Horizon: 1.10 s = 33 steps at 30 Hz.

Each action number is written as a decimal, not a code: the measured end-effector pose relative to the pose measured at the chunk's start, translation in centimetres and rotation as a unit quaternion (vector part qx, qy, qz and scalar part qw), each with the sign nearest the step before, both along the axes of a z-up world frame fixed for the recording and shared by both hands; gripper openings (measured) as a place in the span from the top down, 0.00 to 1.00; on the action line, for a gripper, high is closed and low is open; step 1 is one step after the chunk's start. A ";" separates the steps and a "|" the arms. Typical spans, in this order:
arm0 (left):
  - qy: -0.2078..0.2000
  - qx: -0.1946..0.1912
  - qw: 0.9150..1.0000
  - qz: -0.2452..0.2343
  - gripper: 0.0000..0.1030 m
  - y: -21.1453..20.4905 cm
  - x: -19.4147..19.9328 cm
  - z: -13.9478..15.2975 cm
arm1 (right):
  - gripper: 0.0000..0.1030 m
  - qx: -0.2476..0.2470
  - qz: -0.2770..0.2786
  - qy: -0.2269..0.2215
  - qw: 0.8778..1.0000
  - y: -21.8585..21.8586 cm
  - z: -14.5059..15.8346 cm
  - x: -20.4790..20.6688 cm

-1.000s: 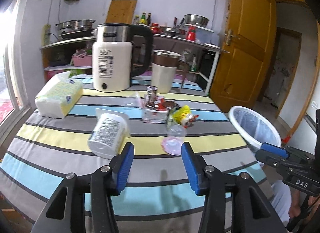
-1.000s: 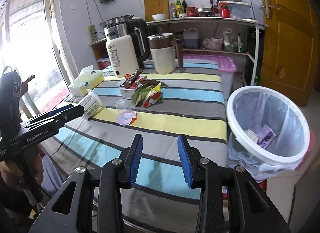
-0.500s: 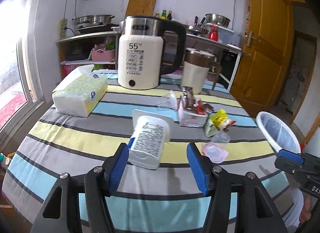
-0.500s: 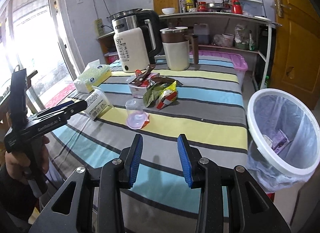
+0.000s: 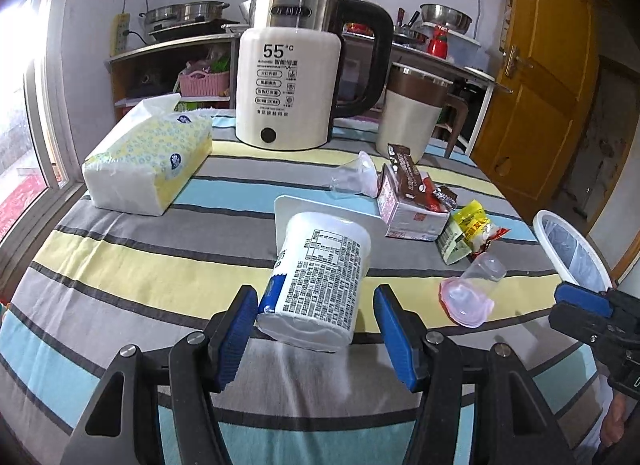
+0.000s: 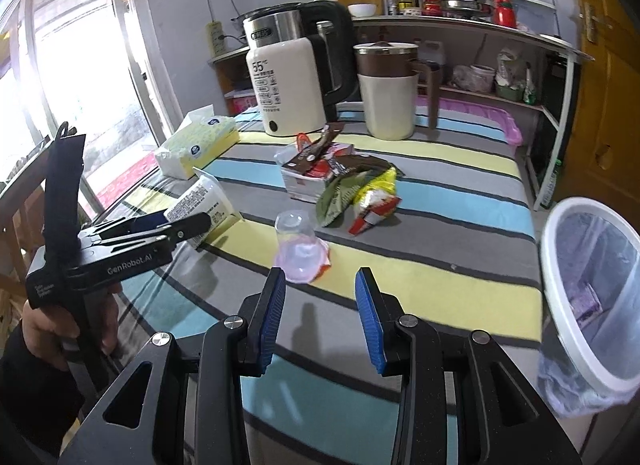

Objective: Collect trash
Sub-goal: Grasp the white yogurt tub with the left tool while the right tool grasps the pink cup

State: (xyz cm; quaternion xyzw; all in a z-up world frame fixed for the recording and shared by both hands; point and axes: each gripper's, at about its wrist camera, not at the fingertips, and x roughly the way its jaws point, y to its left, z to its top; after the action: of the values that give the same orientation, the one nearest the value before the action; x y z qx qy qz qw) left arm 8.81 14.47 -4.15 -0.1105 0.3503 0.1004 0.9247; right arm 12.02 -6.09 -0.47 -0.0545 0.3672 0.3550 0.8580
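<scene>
A white printed tub lies on its side on the striped tablecloth. My left gripper stands open around its near end, with a gap at the right pad. A clear cup with a pink lid lies tipped just beyond my right gripper, which is open with nothing between its fingers. Behind it are a carton stuffed with wrappers and yellow-green snack packets. A second clear cup lies farther back. The white-rimmed bin with a plastic liner stands off the table's right side.
A cream kettle, a cream-and-brown jug and a tissue pack stand at the back and left of the table. Shelves with kitchenware run along the wall. A person's hand holds the left gripper.
The left gripper moved forward and down with its jaws spreading wider, and the tub now lies between them. The right gripper moved forward toward the clear cup.
</scene>
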 end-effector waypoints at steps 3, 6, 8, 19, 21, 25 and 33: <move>0.006 -0.003 1.000 -0.002 0.47 0.0 0.3 -0.4 | 0.59 -0.004 0.008 0.000 1.000 1.1 -0.1 0.5; 0.006 -0.006 1.000 -0.004 0.50 0.0 0.1 -0.6 | 0.58 -0.009 0.014 -0.002 1.000 2.1 -0.2 0.9; 0.001 -0.009 1.000 -0.006 0.51 0.0 -0.1 -0.6 | 0.58 -0.014 0.017 -0.002 1.000 2.8 -0.4 1.2; -0.015 -0.020 1.000 -0.002 0.52 0.5 -1.2 -0.3 | 0.58 -0.035 0.018 0.011 0.999 5.7 -1.5 2.9; -0.016 -0.020 1.000 -0.002 0.52 0.4 -1.2 -0.3 | 0.58 -0.035 0.015 0.016 0.999 5.8 -1.6 3.1; -0.020 -0.020 1.000 -0.003 0.52 0.3 -1.4 -0.2 | 0.73 -0.036 0.009 0.019 0.999 5.8 -1.7 3.2; -0.031 -0.022 0.999 -0.006 0.53 -0.4 -2.4 0.4 | 0.74 -0.024 0.001 0.007 1.000 4.4 -0.9 2.4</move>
State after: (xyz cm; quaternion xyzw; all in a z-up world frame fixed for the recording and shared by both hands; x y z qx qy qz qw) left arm 6.44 14.10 -3.75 -0.1323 0.3243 0.0837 0.9329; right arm 14.41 -1.66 -1.36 -0.0733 0.3814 0.3470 0.8537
